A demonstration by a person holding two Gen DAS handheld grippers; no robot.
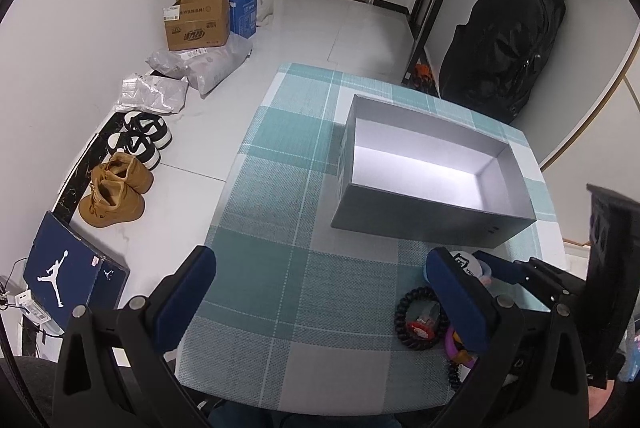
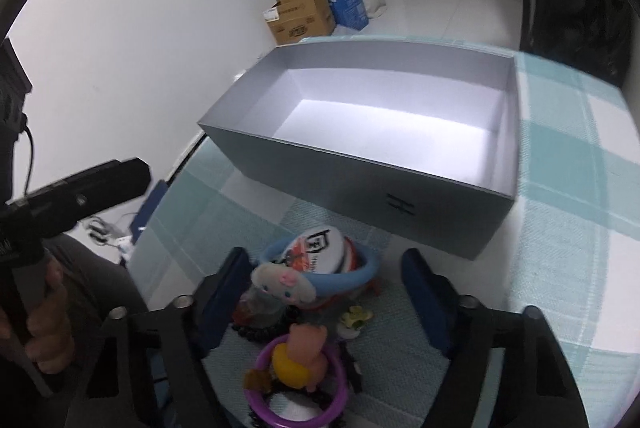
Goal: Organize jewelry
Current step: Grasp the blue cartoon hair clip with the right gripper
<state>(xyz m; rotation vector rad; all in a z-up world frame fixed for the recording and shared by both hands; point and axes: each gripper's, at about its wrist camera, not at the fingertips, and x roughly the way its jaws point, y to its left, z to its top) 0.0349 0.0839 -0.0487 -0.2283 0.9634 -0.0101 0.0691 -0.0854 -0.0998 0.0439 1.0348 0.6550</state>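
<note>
Right gripper [image 2: 324, 292] open, straddling trinket pile [image 2: 304, 292]; box [image 2: 360, 188] just ahead; left gripper [image 1: 320, 292] open, idle. Risk: closing snags several trinkets, drops some

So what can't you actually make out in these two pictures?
- Left wrist view: most of the trinket pile is hidden behind the left gripper's blue pad; only the black beaded bracelet shows well.
- Right wrist view: the purple plastic ring is cut off by the bottom edge.
- Grey open cardboard box: its near inside wall is unseen in both.
</note>
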